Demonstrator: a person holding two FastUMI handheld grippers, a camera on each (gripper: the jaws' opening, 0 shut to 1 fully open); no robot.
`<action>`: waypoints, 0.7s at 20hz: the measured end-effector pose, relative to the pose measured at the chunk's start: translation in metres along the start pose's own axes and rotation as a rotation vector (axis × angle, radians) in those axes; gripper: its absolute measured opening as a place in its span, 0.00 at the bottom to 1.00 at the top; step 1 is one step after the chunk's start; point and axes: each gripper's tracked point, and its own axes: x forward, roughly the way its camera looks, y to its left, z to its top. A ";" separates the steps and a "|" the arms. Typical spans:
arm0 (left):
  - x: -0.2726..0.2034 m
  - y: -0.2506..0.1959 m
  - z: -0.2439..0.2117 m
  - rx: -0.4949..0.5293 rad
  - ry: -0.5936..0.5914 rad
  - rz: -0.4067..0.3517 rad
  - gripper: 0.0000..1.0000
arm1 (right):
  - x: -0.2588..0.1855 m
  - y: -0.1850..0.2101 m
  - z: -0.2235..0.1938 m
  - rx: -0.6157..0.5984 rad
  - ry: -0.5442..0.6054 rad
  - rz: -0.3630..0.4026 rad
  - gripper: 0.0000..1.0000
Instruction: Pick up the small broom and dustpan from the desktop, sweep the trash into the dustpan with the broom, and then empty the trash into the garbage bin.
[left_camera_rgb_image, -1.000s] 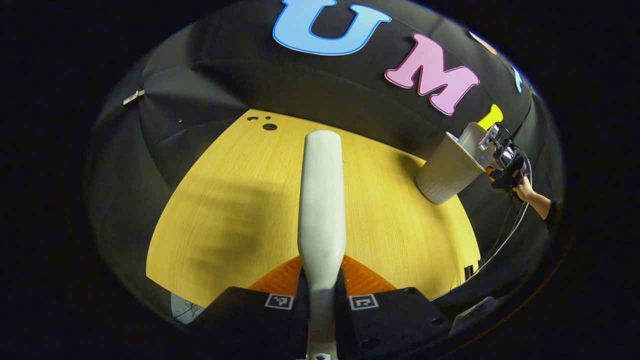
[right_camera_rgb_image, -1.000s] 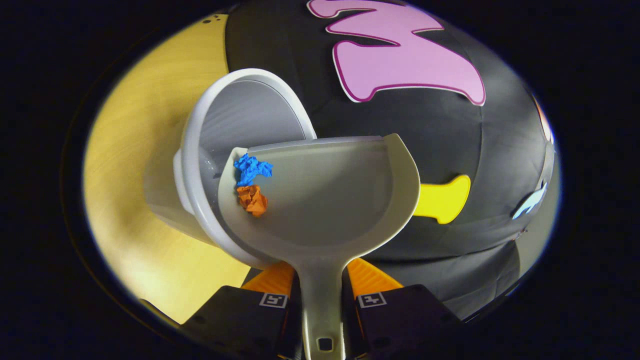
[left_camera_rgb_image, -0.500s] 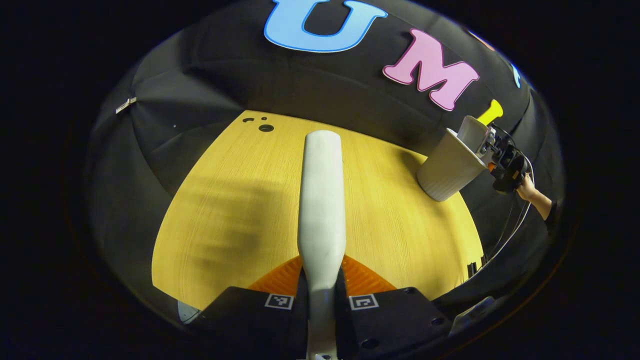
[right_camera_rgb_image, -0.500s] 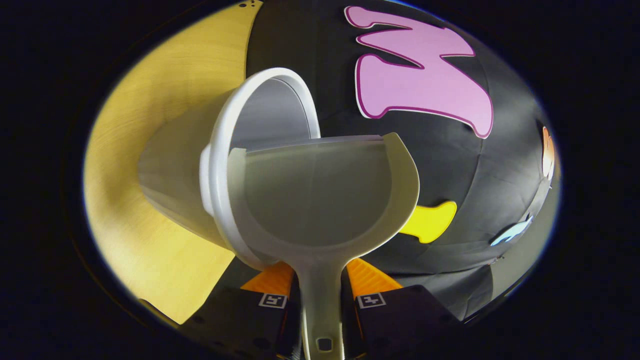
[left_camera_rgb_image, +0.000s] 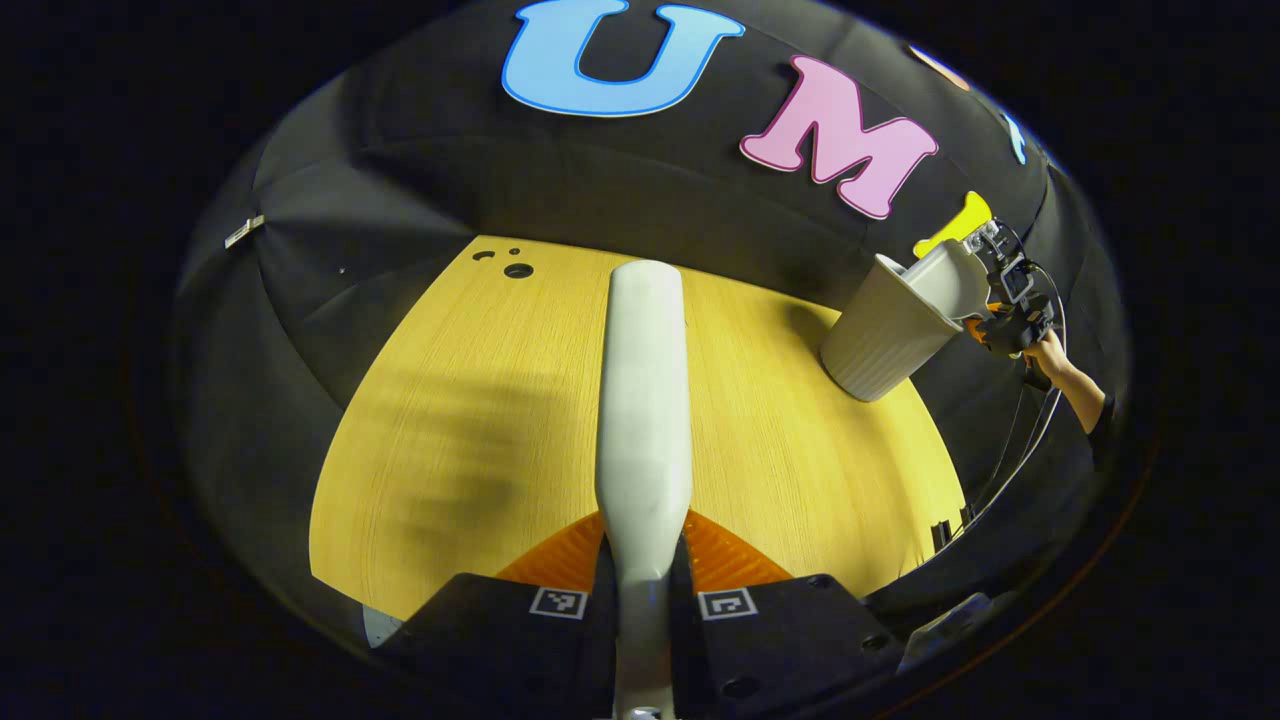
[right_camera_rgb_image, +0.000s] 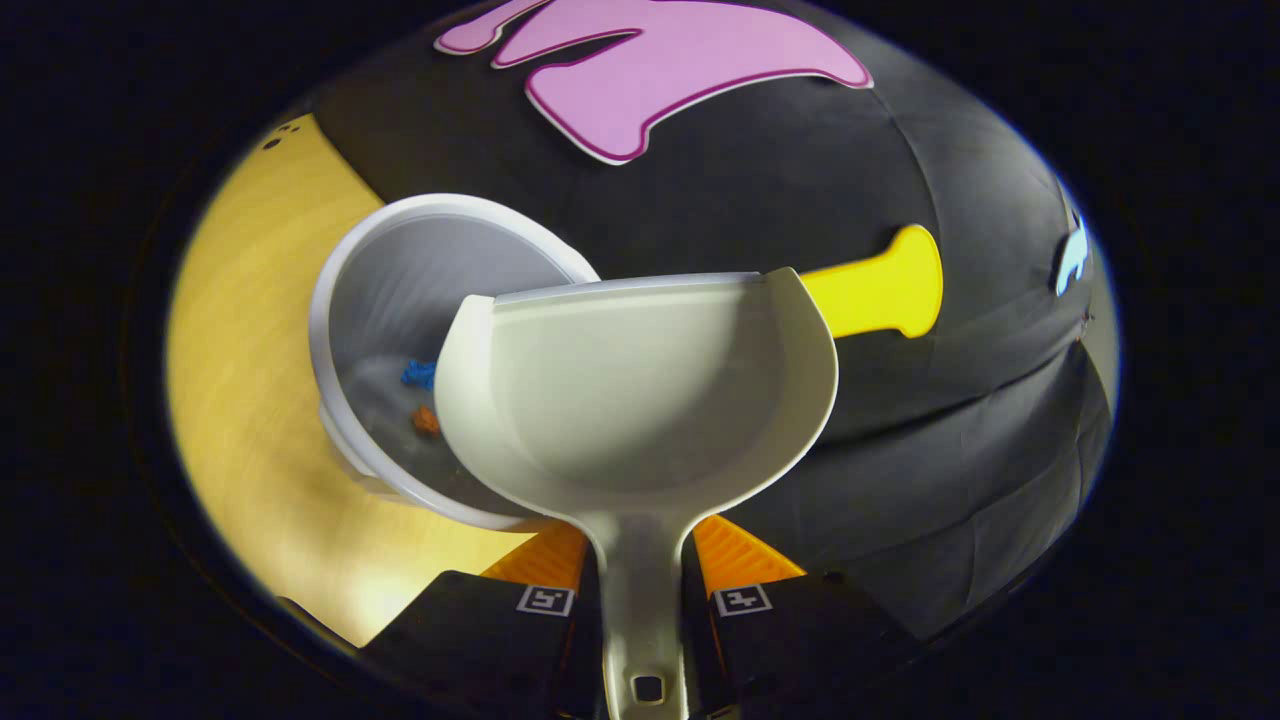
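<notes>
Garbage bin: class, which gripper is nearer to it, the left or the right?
Right. The right gripper holds the dustpan at the garbage bin rim. The left gripper, holding the broom, sits across the table from it.

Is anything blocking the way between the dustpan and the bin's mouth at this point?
Nothing visible. The right claw holds the dustpan by its handle right at the bin, whose mouth is open. The pan looks empty, and a blue scrap and an orange scrap lie inside the bin.
</notes>
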 end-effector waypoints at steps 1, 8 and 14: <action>-0.003 -0.001 0.000 -0.002 -0.002 0.000 0.24 | 0.001 0.002 0.000 0.071 0.002 0.022 0.39; -0.030 -0.001 -0.001 0.043 -0.062 0.056 0.26 | 0.000 0.010 0.010 0.323 -0.027 0.119 0.36; -0.038 -0.001 -0.011 0.157 -0.108 0.108 0.25 | -0.015 0.018 0.035 0.451 -0.114 0.228 0.36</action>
